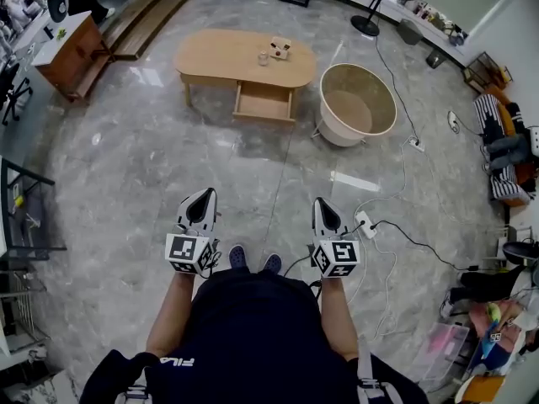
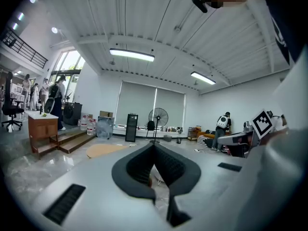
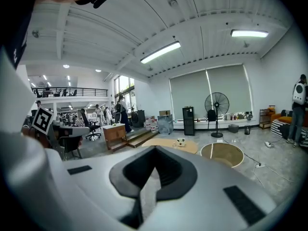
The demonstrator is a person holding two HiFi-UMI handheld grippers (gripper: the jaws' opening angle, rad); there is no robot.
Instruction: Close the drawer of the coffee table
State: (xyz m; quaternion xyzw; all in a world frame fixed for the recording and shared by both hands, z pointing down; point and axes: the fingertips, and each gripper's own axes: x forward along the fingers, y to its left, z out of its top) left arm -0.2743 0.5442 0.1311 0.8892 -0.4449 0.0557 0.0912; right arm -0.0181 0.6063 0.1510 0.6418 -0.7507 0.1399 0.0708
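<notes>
The oval wooden coffee table (image 1: 221, 55) stands far ahead on the grey marble floor. Its drawer (image 1: 264, 102) is pulled out toward me, and the inside looks bare. A small white box (image 1: 280, 47) and a glass sit on the tabletop. My left gripper (image 1: 205, 195) and right gripper (image 1: 320, 203) are held side by side in front of my body, well short of the table. Both are shut with nothing between the jaws. The left gripper view shows the left gripper (image 2: 154, 146) with the table (image 2: 103, 150) low and distant. From the right gripper (image 3: 155, 149) the table (image 3: 168, 144) lies straight beyond.
A big round beige tub (image 1: 358, 101) stands right of the table. A power strip (image 1: 365, 223) and cables trail over the floor near my right gripper. A wooden cabinet (image 1: 72, 53) and steps are at the far left. A floor fan (image 1: 370, 15) stands behind. People stand far off.
</notes>
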